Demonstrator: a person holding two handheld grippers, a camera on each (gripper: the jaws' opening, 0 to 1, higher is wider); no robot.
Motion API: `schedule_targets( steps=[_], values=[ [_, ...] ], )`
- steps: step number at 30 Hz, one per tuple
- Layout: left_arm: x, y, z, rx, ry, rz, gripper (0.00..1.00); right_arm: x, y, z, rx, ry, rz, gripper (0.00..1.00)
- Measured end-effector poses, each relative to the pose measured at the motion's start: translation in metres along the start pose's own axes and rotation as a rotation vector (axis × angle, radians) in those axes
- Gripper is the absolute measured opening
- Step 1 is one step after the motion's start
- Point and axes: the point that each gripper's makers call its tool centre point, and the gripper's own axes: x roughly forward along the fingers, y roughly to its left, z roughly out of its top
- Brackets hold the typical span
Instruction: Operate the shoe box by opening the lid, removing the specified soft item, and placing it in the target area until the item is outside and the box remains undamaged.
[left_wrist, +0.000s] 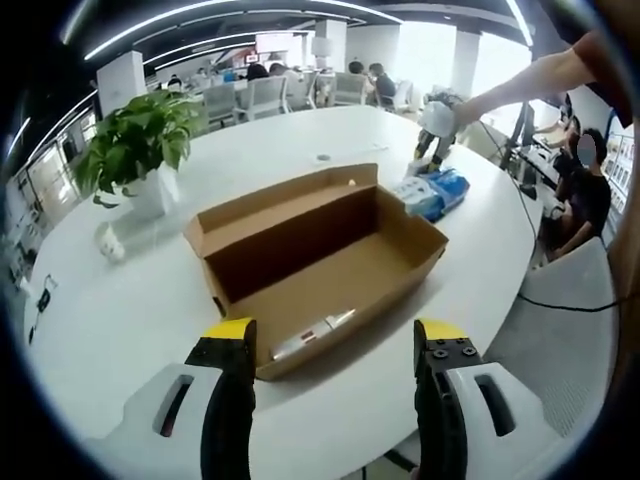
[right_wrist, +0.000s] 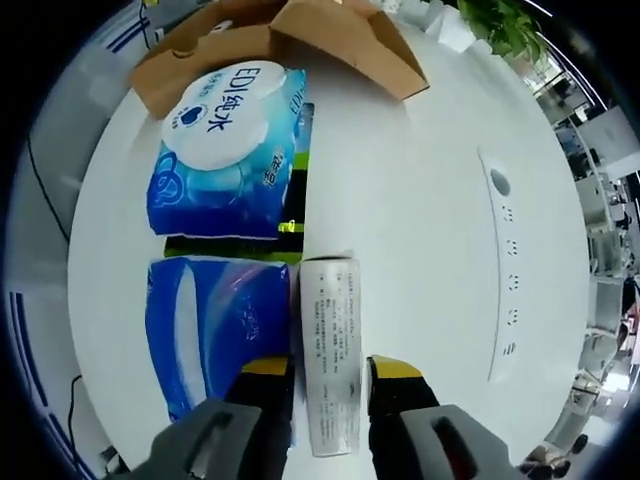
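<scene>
Your left gripper (left_wrist: 335, 345) hangs released, jaws wide apart, just before the open shoe box (left_wrist: 318, 262). Your right gripper (right_wrist: 330, 375) straddles a white packet (right_wrist: 330, 365), grip unclear, blue wipes packs (right_wrist: 228, 155) just left.

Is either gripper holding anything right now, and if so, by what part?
The right gripper has the white labelled pack between its fingers at the near end. Contact is not clear. The left gripper holds nothing.
</scene>
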Motion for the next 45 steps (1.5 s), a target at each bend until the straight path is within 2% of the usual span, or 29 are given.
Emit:
schedule_targets(
  steps=[9, 15, 20, 25, 31, 34, 37, 39, 45],
  values=[
    [0.001, -0.002, 0.006, 0.012, -0.024, -0.012, 0.64, -0.031, -0.007, -0.001, 0.070, -0.038, -0.039, 0.28],
    [-0.001, -0.006, 0.011, 0.021, -0.041, -0.023, 0.64, -0.056, -0.012, 0.005, 0.151, -0.095, -0.077, 0.30],
    [-0.004, -0.008, 0.013, 0.026, -0.058, -0.032, 0.64, -0.077, -0.012, 0.019, 0.178, -0.145, -0.118, 0.31],
    [-0.006, -0.011, 0.016, 0.035, -0.074, -0.043, 0.64, -0.094, -0.014, 0.032, 0.254, -0.211, -0.167, 0.32],
    [-0.009, -0.013, 0.019, 0.041, -0.096, -0.051, 0.64, -0.115, -0.022, 0.045, 0.378, -0.312, -0.231, 0.33],
    [-0.011, -0.013, 0.021, 0.042, -0.108, -0.053, 0.64, -0.127, -0.025, 0.053, 0.451, -0.388, -0.254, 0.35],
    [-0.011, -0.013, 0.021, 0.042, -0.115, -0.056, 0.64, -0.147, -0.031, 0.071, 0.502, -0.502, -0.316, 0.45],
    [-0.011, -0.015, 0.022, 0.040, -0.124, -0.063, 0.64, -0.158, -0.030, 0.081, 0.548, -0.567, -0.321, 0.46],
    [-0.012, -0.017, 0.027, 0.040, -0.144, -0.070, 0.64, -0.172, -0.026, 0.098, 0.610, -0.663, -0.319, 0.49]
  ],
)
